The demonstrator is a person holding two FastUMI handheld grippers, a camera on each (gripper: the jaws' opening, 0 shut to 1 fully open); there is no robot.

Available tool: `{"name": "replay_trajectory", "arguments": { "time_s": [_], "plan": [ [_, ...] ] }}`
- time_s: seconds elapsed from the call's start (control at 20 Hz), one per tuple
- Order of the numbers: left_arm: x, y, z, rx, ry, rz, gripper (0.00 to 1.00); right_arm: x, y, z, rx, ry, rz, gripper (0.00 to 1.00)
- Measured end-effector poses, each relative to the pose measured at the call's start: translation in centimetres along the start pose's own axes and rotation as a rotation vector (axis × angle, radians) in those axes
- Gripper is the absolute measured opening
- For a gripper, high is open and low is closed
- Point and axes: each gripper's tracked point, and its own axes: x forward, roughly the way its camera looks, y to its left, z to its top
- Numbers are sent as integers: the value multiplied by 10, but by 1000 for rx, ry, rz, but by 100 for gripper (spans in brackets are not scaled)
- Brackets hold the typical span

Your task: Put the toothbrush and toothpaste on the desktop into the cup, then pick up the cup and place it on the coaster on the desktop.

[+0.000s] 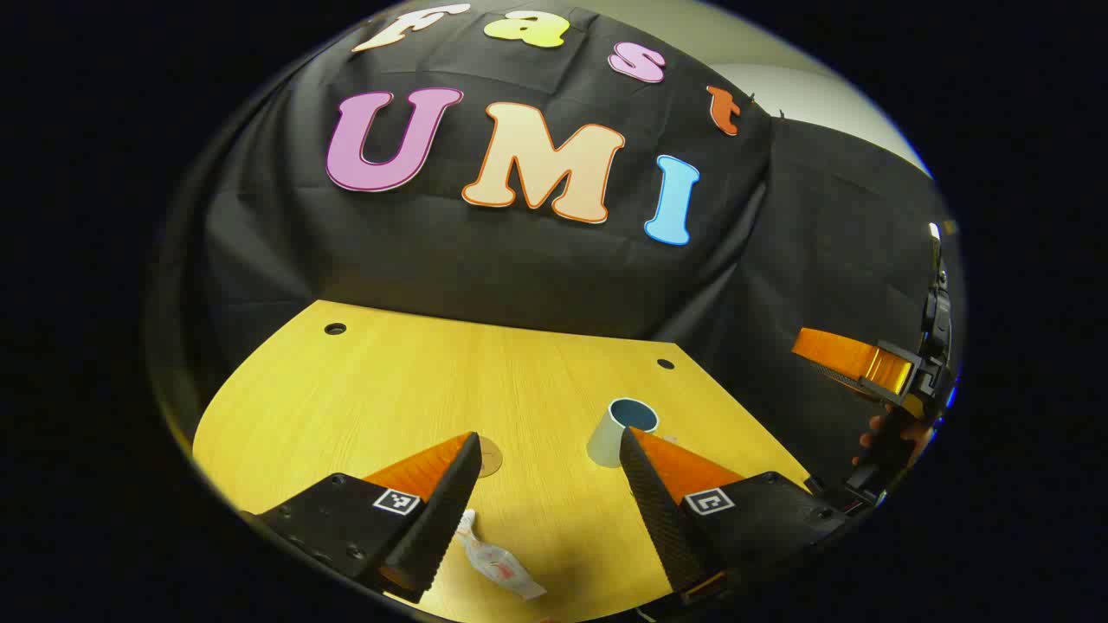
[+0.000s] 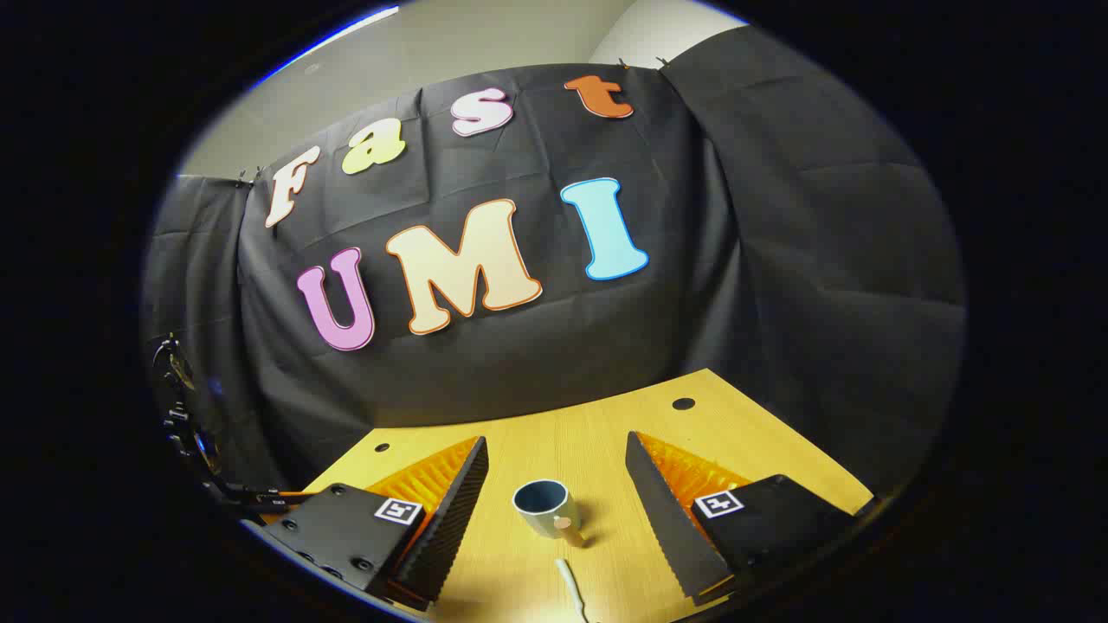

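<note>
Ridged pads of left tongs stand wide apart above tabletop, gripping nothing. Toothpaste lies flat just below, between fingers. Drop straight, close across its middle. Cup stands upright near right finger; coaster beside left finger. Right tongs also apart, empty, cup between fingers, toothbrush lying near. Keep right tongs clear of cup while you lower.
</note>
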Motion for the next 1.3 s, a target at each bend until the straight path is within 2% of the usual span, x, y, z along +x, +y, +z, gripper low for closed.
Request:
{"name": "replay_trajectory", "arguments": {
  "time_s": [0.25,0.3,0.35,0.6,1.05,1.3],
  "plan": [
    [-11,16,0,-14,-24,45,94,-2,7,-16,-37,44,27,98],
    [-13,18,-2,-20,-25,53,94,-3,9,-19,-47,51,35,94],
    [-16,21,-2,-29,-27,64,94,-3,13,-22,-57,57,45,98],
    [-21,27,-12,-73,-21,111,94,-5,30,-44,-85,107,105,98],
    [-44,47,-21,-48,-34,189,94,-7,11,-71,-76,197,78,98],
    [-50,56,-31,-54,-21,217,94,-7,3,-104,-87,330,81,98]
  ]
}}
